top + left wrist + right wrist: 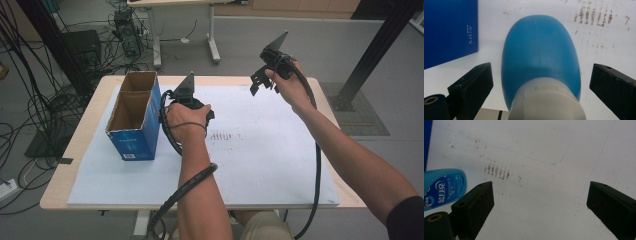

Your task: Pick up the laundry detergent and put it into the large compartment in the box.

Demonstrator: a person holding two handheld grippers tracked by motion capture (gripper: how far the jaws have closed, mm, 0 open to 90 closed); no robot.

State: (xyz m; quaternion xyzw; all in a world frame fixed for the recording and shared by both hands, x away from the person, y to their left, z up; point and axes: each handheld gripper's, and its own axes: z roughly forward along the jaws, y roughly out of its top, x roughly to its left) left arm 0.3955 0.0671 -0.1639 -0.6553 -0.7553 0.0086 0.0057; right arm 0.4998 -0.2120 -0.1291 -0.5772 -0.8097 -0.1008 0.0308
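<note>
Bottle: a blue bottle (540,52) with a white cap lies on its side on the white board (270,165), just beside the blue box (134,122); in the left gripper view its cap end points toward you.
Left tongs: your left tongs (541,82) stand wide, one jaw on each side of the bottle near its neck, neither touching it. You hold them this way, it seems, so that closing would catch the bottle just above the cap.
Right tongs: your right tongs (261,82) are raised over the far right of the bench (75,150), jaws wide and holding nothing. In the right gripper view they (540,202) look down on bare board, with the bottle's labelled side at the left edge. Kept well apart, they leave the left hand room.
Box: it stands upright with its top open and two compartments showing, both apparently without contents; it is likely where the bottle belongs.
Step in hand: judged as the approach before a grasp; the bottle is not yet held.
Caution: the rounded body may roll if one jaw meets it first.
</note>
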